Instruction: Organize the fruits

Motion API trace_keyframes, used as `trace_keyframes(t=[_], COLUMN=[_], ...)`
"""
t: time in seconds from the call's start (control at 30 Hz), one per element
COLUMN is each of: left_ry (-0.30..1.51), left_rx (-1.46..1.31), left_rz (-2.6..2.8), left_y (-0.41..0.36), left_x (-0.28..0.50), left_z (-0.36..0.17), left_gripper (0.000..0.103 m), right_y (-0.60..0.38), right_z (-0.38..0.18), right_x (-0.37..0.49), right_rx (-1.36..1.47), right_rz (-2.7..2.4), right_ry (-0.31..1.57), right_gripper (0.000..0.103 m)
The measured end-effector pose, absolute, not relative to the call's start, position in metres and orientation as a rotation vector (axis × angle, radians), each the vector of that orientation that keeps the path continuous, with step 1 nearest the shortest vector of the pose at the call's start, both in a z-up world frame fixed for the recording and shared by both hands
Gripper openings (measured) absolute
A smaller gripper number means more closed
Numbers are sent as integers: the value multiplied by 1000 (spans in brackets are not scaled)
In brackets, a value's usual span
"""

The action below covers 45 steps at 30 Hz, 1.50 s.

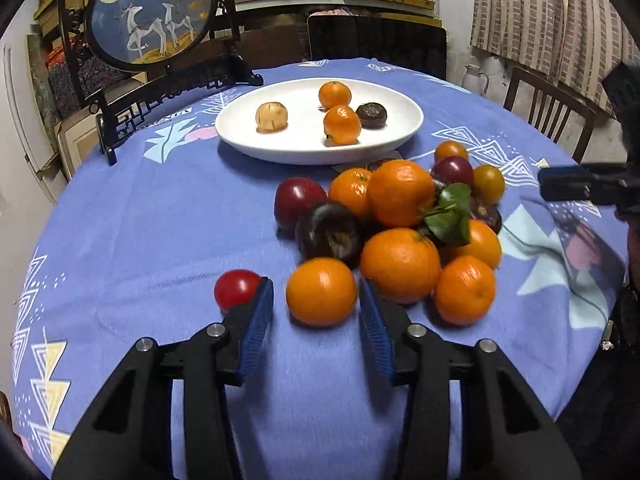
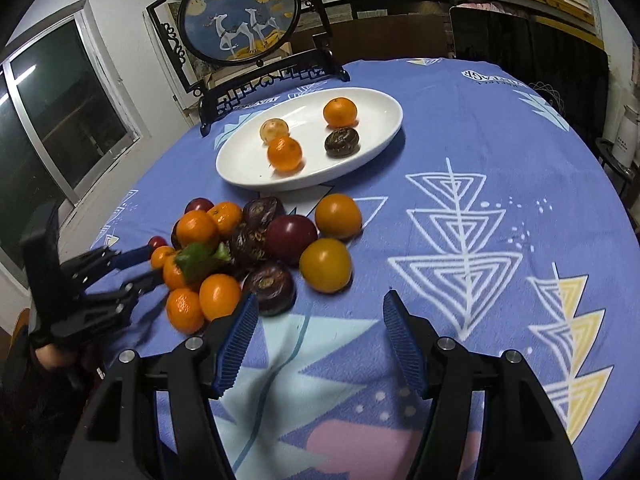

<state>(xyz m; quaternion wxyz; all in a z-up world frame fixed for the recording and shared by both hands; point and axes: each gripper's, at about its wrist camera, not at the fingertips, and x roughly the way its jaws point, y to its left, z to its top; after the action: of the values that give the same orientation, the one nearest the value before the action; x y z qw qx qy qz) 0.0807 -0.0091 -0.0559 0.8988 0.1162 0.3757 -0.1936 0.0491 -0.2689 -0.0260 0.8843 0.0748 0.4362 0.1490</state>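
The table, under a blue patterned cloth, fills both views. Far ahead of the left hand-held gripper stands a round deer picture on a dark stand. Nearer lies a white plate carrying two oranges, a pale fruit and a dark one. Between plate and gripper sits the fruit pile of oranges, plums and dark fruit. The left gripper's jaws are spread on either side of one orange; whether they touch it is unclear. A small tomato lies just left of its left finger. The right hand-held gripper is spread over bare cloth, the pile ahead and left.
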Motion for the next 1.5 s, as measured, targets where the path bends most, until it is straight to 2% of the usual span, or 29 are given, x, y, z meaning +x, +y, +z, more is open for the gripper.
trace_keyframes(t=[0.07, 0.1, 0.6, 0.77, 0.87, 0.9, 1.03, 1.33, 1.5], left_ry=[780, 812, 728, 726, 731, 731, 729, 694, 685], left_rx=[240, 218, 127, 114, 105, 104, 95, 70, 61], left_rz=[-407, -429, -479, -487, -487, -485, -478, -484, -503], left_y=[-10, -9, 9, 10, 10, 10, 13, 17, 3], left_x=[86, 90, 35, 29, 30, 30, 31, 52, 97], left_z=[-57, -60, -34, -33, -34, -35, -34, -7, 16], left_gripper=[42, 36, 36, 36, 36, 36, 36, 36, 36], right_y=[-268, -268, -243, -248, -239, -239, -241, -263, -269], right_z=[-27, -28, -35, -40, -48, -52, -53, 0, 35], right_x=[47, 47, 55, 84, 98, 102, 98, 67, 97], right_rx=[156, 157, 25, 56, 32, 37, 54, 92, 100], right_rz=[316, 318, 327, 248, 237, 230, 238, 287, 310], right_ry=[911, 913, 895, 925, 959, 976, 962, 876, 838], right_gripper=[65, 65, 63, 56, 44, 36, 36, 36, 36])
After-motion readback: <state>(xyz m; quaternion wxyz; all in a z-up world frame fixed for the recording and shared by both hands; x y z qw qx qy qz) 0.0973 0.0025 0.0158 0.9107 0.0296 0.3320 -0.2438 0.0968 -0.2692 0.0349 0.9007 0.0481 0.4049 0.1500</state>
